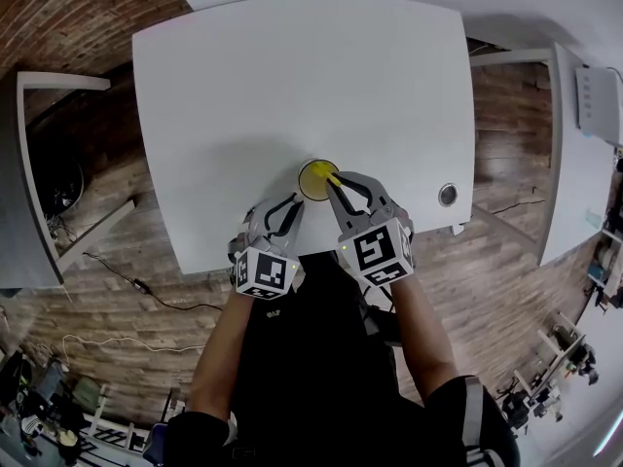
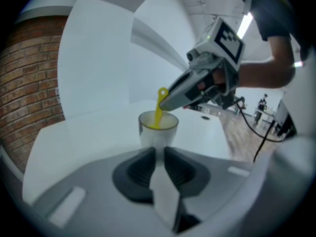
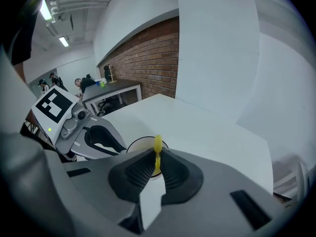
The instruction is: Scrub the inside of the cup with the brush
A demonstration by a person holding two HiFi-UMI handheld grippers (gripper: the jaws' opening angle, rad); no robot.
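A pale cup (image 1: 313, 177) with a yellow inside stands near the front edge of the white table (image 1: 292, 76). My right gripper (image 1: 333, 184) is shut on a yellow brush (image 3: 157, 153), whose lower end reaches down into the cup (image 2: 158, 130). In the left gripper view the brush (image 2: 159, 110) slants into the cup from the right gripper's tips (image 2: 170, 100). My left gripper (image 1: 294, 204) sits just left of the cup with its jaws together and nothing between them (image 2: 159, 154). The cup's base is hidden behind those jaws. The brush head is hidden inside the cup.
A round cable hole (image 1: 448, 195) sits in the table's right front corner. A second white table (image 1: 584, 144) stands to the right, a dark desk (image 1: 39, 163) to the left. Cables (image 1: 136, 285) lie on the wooden floor. People sit far back (image 3: 81, 85).
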